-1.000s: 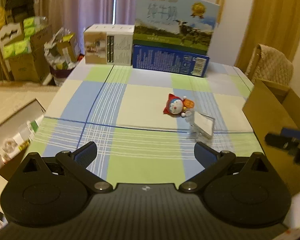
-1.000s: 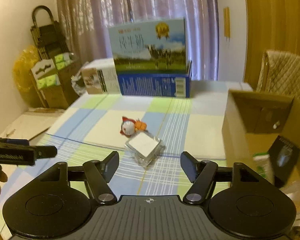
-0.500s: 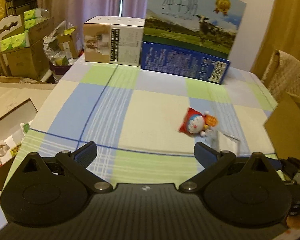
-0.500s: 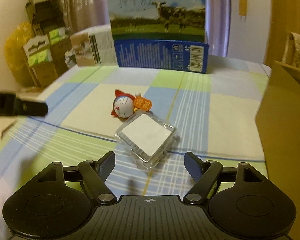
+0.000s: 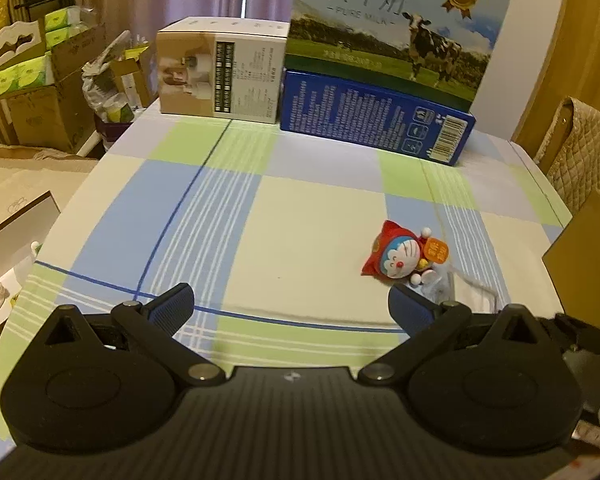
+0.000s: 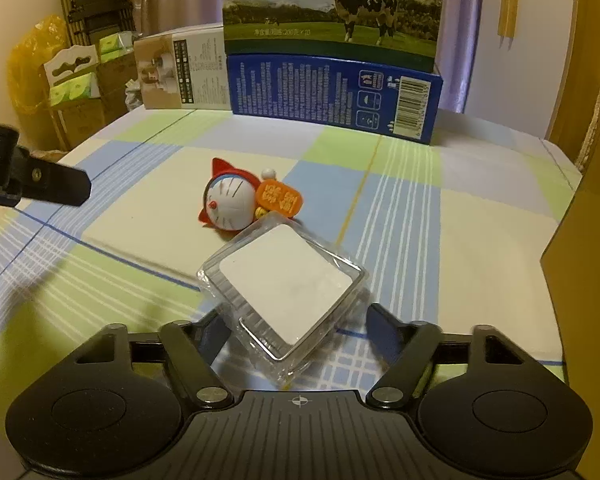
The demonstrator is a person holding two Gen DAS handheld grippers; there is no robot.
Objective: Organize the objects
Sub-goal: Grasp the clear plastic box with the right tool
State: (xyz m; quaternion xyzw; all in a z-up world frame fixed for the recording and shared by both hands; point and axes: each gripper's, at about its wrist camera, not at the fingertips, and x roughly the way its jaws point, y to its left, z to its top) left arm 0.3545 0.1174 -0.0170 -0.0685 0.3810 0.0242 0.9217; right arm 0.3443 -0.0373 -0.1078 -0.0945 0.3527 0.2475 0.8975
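Near the table's [image 6: 100, 292] right edge, we see our right gripper [image 6: 296, 330] spread around a square clear-plastic case [image 6: 284, 284]; left gripper [image 5: 290, 306] gapes empty.

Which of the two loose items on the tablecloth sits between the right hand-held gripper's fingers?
The clear plastic box with the white top, between the right hand-held gripper's open fingers. The Doraemon figurine lies behind it.

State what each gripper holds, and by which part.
Nothing is held. The right gripper is open, straddling the clear plastic square box with a white label. The left gripper is open and empty.
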